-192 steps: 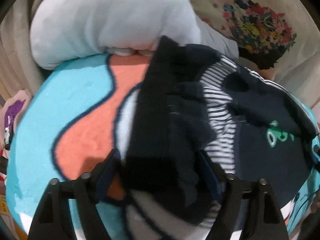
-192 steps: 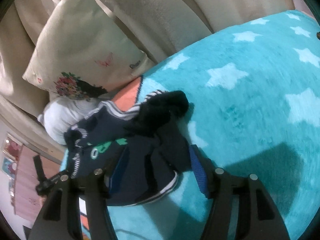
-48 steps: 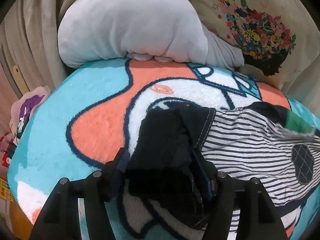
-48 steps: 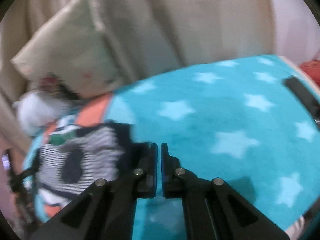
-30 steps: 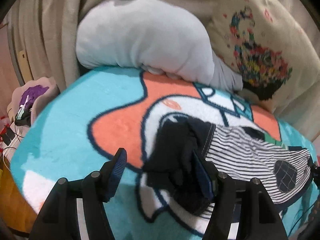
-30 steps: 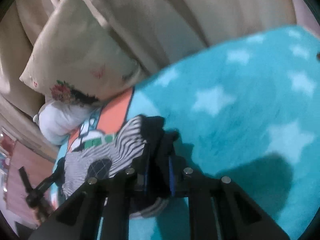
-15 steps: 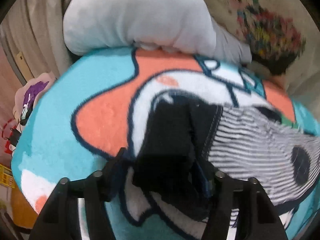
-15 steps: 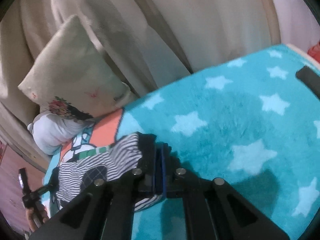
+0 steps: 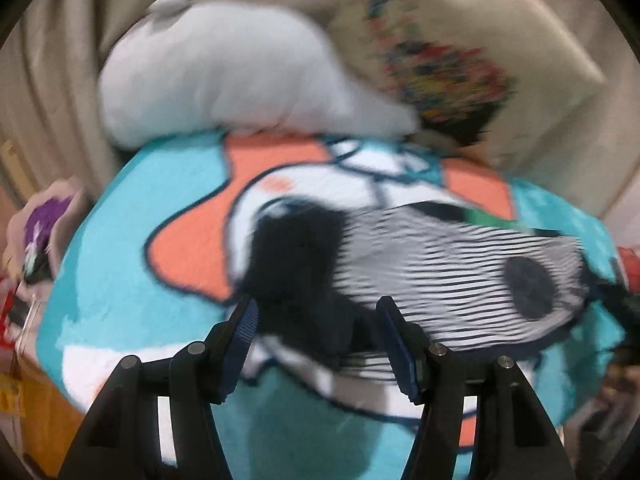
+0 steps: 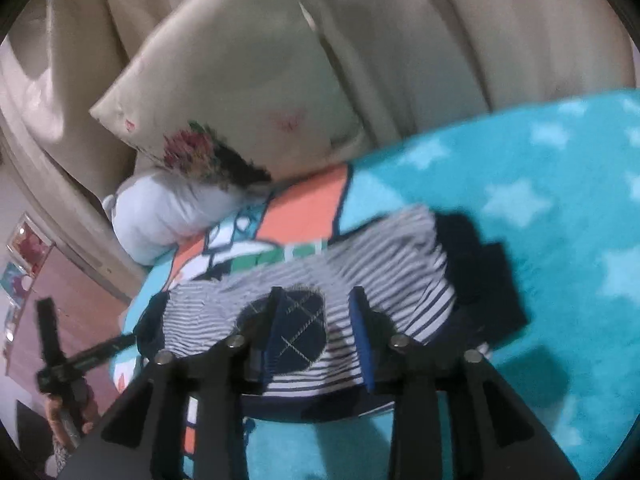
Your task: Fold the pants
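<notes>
The pants (image 9: 440, 272) are navy and white striped with a dark oval knee patch (image 9: 528, 286) and navy cuffs (image 9: 298, 256). They lie spread flat on the cartoon blanket (image 9: 120, 240). My left gripper (image 9: 316, 320) is open, its fingers either side of the navy cuff end, just above it. In the right wrist view the pants (image 10: 312, 276) lie across the blanket, and my right gripper (image 10: 316, 324) is open over the knee patch (image 10: 296, 328). The other navy cuff (image 10: 480, 276) lies to its right.
A grey plush pillow (image 9: 240, 72) and a cream floral cushion (image 9: 460, 52) lie at the back against beige curtains (image 10: 440, 20). The turquoise star-patterned part of the blanket (image 10: 540, 200) stretches to the right. The bed's left edge drops off near a purple object (image 9: 40, 224).
Both grippers have opened and let go of the pants. The right gripper has moved from the cuff to over the knee patch. The left gripper has pulled back slightly from the cuff.
</notes>
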`<state>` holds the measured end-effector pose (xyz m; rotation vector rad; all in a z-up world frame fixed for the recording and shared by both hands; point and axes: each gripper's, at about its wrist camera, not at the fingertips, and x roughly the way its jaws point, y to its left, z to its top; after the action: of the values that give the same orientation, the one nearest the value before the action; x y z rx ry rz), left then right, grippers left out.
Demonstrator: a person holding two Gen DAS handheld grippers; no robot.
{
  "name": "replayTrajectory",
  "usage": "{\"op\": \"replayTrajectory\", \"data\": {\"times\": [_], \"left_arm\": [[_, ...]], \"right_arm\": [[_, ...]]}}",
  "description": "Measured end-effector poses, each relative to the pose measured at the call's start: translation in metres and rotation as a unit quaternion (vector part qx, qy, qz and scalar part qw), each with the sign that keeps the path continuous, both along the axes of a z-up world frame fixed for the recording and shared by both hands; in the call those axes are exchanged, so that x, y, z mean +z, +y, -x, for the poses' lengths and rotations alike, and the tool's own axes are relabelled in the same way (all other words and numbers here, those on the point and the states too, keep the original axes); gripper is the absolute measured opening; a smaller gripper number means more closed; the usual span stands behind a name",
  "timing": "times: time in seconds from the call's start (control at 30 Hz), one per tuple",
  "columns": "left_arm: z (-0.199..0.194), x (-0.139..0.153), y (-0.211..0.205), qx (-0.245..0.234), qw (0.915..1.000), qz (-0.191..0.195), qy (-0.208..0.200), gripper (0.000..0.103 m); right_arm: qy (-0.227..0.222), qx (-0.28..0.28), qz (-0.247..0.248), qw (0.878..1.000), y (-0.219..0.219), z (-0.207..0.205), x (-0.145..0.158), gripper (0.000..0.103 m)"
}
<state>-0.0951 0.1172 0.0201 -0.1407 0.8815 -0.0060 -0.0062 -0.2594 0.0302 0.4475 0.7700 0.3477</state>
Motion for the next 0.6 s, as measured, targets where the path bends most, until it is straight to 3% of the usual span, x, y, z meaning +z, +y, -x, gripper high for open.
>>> {"op": "replayTrajectory", "data": {"times": [0.03, 0.1, 0.23, 0.33, 0.43, 0.6], "left_arm": [[-0.005, 0.006, -0.013, -0.021, 0.9998, -0.003, -0.004, 0.068], [-0.018, 0.012, -0.036, -0.055, 0.9984, -0.009, -0.002, 0.069], [-0.056, 0.028, -0.102, -0.146, 0.9891, 0.015, 0.006, 0.070], [-0.088, 0.038, -0.160, -0.206, 0.9778, 0.036, 0.016, 0.070], [-0.120, 0.040, -0.227, -0.266, 0.9633, 0.020, 0.033, 0.070], [-0.166, 0.016, -0.300, -0.311, 0.9466, 0.022, 0.082, 0.070]], "right_arm": [[0.023, -0.001, 0.007, 1.000, 0.001, -0.005, -0.011, 0.045], [0.060, -0.012, 0.034, 0.998, 0.001, -0.009, -0.027, 0.041], [0.024, -0.030, 0.019, 0.999, -0.025, 0.018, -0.009, 0.044], [-0.003, -0.079, 0.043, 0.996, -0.051, 0.036, 0.004, 0.051], [-0.018, -0.110, 0.070, 0.991, -0.065, 0.042, 0.005, 0.055], [0.012, -0.093, 0.066, 0.993, -0.071, 0.034, -0.008, 0.056]]}}
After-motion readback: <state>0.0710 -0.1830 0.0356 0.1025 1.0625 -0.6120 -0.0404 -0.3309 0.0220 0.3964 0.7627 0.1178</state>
